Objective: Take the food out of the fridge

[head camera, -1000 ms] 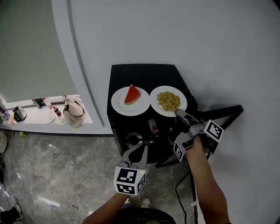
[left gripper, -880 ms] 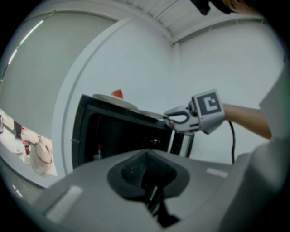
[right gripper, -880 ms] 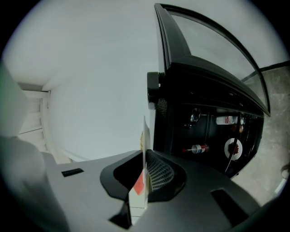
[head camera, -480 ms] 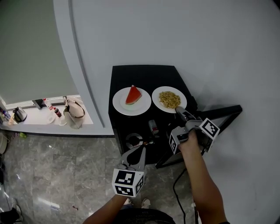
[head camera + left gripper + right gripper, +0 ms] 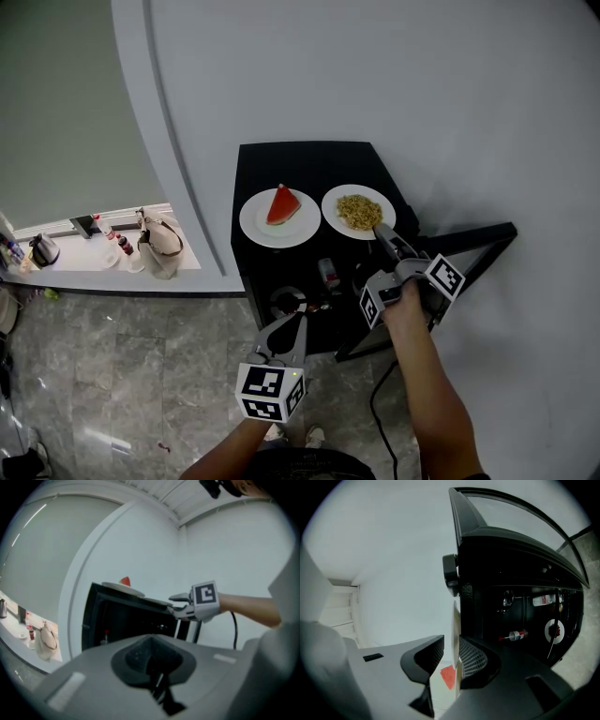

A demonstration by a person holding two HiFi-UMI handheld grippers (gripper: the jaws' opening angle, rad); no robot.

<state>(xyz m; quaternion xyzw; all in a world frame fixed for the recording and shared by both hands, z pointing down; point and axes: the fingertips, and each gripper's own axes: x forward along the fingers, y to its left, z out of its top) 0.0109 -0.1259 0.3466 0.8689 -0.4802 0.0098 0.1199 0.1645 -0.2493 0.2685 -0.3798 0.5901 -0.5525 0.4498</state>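
White wall backs the black fridge (image 5: 309, 161), atop which the right gripper (image 5: 382, 231), jaws just opened with the rim of the rice plate (image 5: 329, 217) loose between them, likely finishes the set-down; the left gripper (image 5: 302, 317) seems closed, empty; next, withdraw without nudging it.

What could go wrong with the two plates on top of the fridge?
The right gripper has just been opening its jaws, and the rim of the yellow food plate is between them. If it pulls back crookedly, it might drag that plate off the front of the fridge. A nudge sideways could bump it into the watermelon plate right beside it. The open fridge door is near the arm and could get knocked.
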